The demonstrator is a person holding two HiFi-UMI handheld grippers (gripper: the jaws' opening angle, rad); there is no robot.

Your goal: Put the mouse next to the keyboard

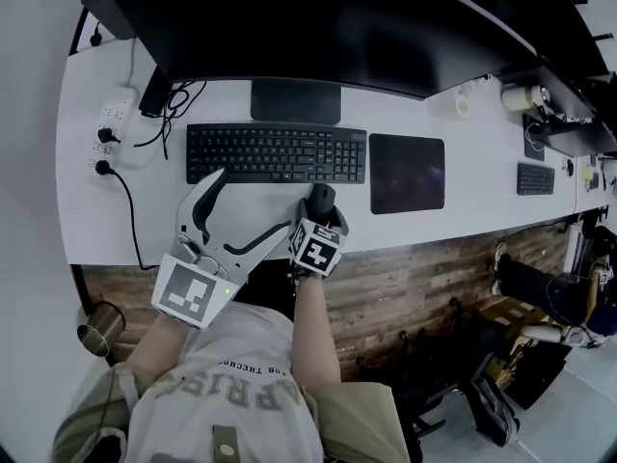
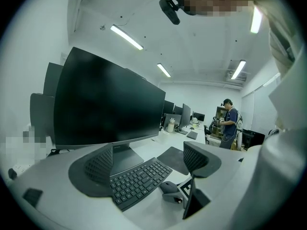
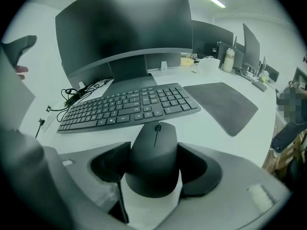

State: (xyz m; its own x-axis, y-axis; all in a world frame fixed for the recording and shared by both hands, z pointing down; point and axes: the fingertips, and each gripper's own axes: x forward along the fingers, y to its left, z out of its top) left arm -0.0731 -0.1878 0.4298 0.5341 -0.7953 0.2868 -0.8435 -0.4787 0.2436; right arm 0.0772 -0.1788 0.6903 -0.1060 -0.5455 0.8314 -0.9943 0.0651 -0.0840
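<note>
White office surface (image 1: 453,225), keyboard (image 1: 277,152) before a dark monitor (image 1: 318,17). My right claw (image 3: 153,150) grips the mouse (image 3: 154,169) by its sides, just in front of the keyboard, ready to carry it alongside. My left claw (image 1: 253,201) hangs wide open, empty.

A black rectangular plastic keyboard (image 1: 277,153) lies on the white worktop (image 1: 463,210). Just before the keyboard's right half, the right gripper (image 1: 320,204) flanks a dark rounded mouse (image 1: 323,194). A black square mouse pad (image 1: 407,173) lies just right of the keyboard.

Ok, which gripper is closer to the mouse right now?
Right. The right gripper has the mouse between its jaws, pressed on both sides, just in front of the keyboard. The left gripper hangs open to the mouse's left, by the keyboard's front edge.
</note>
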